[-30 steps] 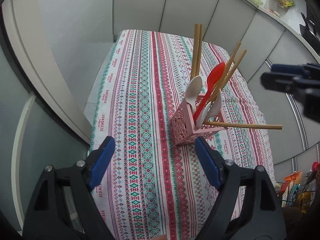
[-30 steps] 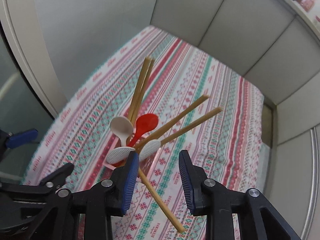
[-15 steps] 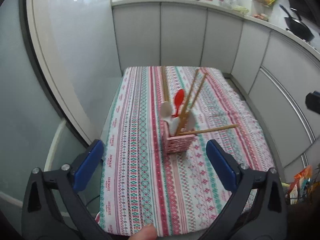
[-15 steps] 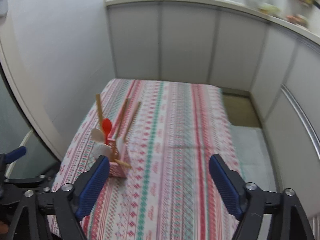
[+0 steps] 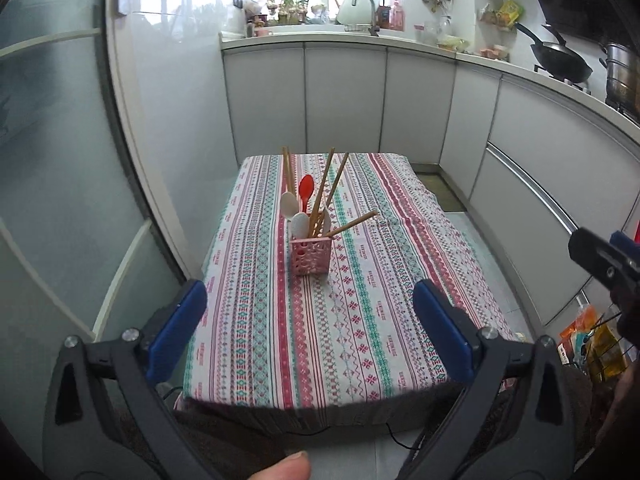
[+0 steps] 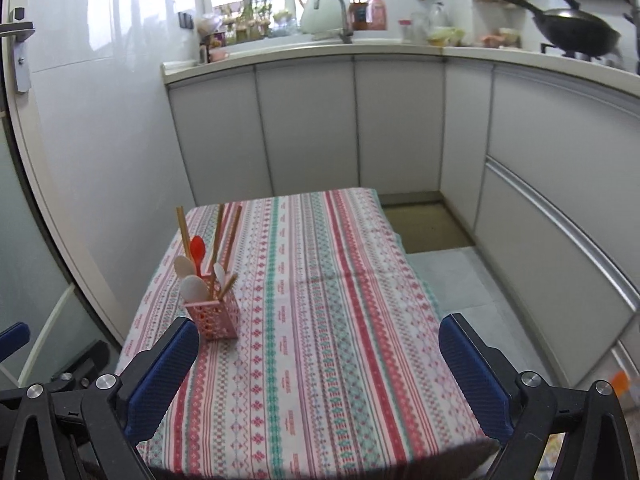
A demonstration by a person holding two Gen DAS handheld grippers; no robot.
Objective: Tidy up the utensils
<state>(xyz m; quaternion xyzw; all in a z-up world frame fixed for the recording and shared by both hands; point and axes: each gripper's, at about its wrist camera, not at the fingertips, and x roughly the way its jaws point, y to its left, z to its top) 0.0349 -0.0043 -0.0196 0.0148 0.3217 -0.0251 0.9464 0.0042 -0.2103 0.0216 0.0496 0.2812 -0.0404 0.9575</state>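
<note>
A pink perforated utensil holder [image 5: 311, 255] stands on the striped tablecloth [image 5: 360, 320]; it also shows in the right wrist view [image 6: 213, 318]. It holds several wooden chopsticks [image 5: 325, 188], a red spoon [image 5: 306, 190] and white spoons [image 5: 300, 224]. One chopstick [image 5: 354, 223] leans out to the right. My left gripper [image 5: 310, 330] is open and empty, back from the table's near edge. My right gripper [image 6: 318, 374] is open and empty, over the near edge, right of the holder.
White cabinets [image 6: 312, 128] wrap around the far and right sides. A glass door [image 5: 60, 200] stands to the left. A black wok [image 6: 576, 36] sits on the counter. Snack bags [image 5: 592, 344] lie on the floor to the right.
Both grippers have pulled back and up from the holder, and both have opened wider. The chopstick near the right gripper now rests in the holder.
</note>
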